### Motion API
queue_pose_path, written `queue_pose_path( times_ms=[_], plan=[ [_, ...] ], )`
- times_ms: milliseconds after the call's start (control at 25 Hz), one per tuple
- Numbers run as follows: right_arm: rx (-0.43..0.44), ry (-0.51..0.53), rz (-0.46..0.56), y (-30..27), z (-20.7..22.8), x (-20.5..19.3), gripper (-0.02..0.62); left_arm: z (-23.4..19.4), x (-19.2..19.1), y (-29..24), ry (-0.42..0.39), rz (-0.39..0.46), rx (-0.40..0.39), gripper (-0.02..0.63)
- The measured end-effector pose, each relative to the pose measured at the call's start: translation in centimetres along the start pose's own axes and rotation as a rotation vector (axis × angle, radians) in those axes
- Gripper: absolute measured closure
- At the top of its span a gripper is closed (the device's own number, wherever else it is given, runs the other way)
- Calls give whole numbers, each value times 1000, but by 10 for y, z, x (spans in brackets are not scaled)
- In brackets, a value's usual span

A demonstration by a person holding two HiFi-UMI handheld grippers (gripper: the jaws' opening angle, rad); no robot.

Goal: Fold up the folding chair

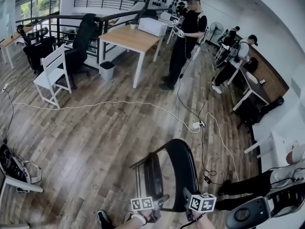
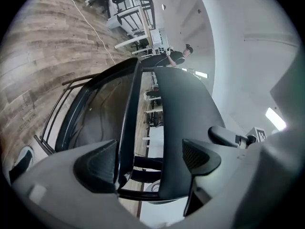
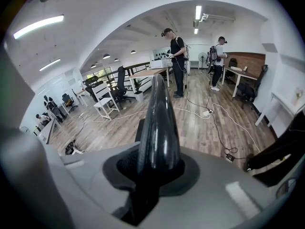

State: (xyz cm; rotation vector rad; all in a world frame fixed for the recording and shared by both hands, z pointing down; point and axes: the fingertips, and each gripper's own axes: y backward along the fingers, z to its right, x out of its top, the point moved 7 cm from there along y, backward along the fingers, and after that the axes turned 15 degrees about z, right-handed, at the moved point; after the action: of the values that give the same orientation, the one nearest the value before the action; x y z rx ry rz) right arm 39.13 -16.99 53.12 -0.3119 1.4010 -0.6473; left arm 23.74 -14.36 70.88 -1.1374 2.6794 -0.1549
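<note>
The black folding chair [image 1: 180, 173] stands on the wood floor right in front of me, with its seat [image 1: 153, 175] tipped up close to the backrest. My left gripper [image 1: 159, 208] reaches in from below. In the left gripper view its jaws [image 2: 148, 159] stand wide. The seat's frame tube [image 2: 125, 128] lies against the left pad and the backrest [image 2: 183, 104] runs beside the right pad. My right gripper [image 1: 188, 197] is shut on the top edge of the backrest [image 3: 158, 123], which rises glossy and black between its pads [image 3: 157, 168].
A white cable [image 1: 95, 104] and a power strip [image 1: 197, 125] lie on the floor beyond the chair. A white chair [image 1: 52, 75], a wooden table [image 1: 131, 37] and a standing person [image 1: 183, 42] are farther off. An office chair [image 1: 257, 211] is close on my right, a bag [image 1: 14, 168] on my left.
</note>
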Motion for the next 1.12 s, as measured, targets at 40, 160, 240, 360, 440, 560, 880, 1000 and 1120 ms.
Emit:
queue_pose_path(
  times_ms=[40, 160, 240, 360, 440, 560, 880, 1000, 1120],
  plan=[
    [-1, 0, 1, 1, 3, 0, 518, 0, -1, -2, 13, 1, -5, 190],
    [-2, 0, 4, 1, 10, 3, 517, 4, -6, -13, 40, 1, -17, 190],
    [-2, 5, 5, 0, 10, 5, 517, 7, -10, -23, 50, -3, -25, 187],
    [-12, 15, 5, -2, 3, 5, 516, 8, -15, -33, 53, -17, -27, 186],
    [-18, 16, 4, -2, -1, 6, 511, 9, -16, -36, 46, -26, -23, 187],
    [-15, 12, 4, -3, 3, 9, 512, 12, -16, -40, 29, -54, -31, 187],
    [-30, 31, 12, 0, 2, 6, 512, 8, -10, -20, -219, -177, -81, 189],
    [-33, 36, 9, 0, 4, 6, 512, 6, 13, 0, -206, -99, -59, 189],
    [-24, 29, 8, 0, 7, 5, 512, 14, 46, 25, -224, -13, -43, 189]
  ],
)
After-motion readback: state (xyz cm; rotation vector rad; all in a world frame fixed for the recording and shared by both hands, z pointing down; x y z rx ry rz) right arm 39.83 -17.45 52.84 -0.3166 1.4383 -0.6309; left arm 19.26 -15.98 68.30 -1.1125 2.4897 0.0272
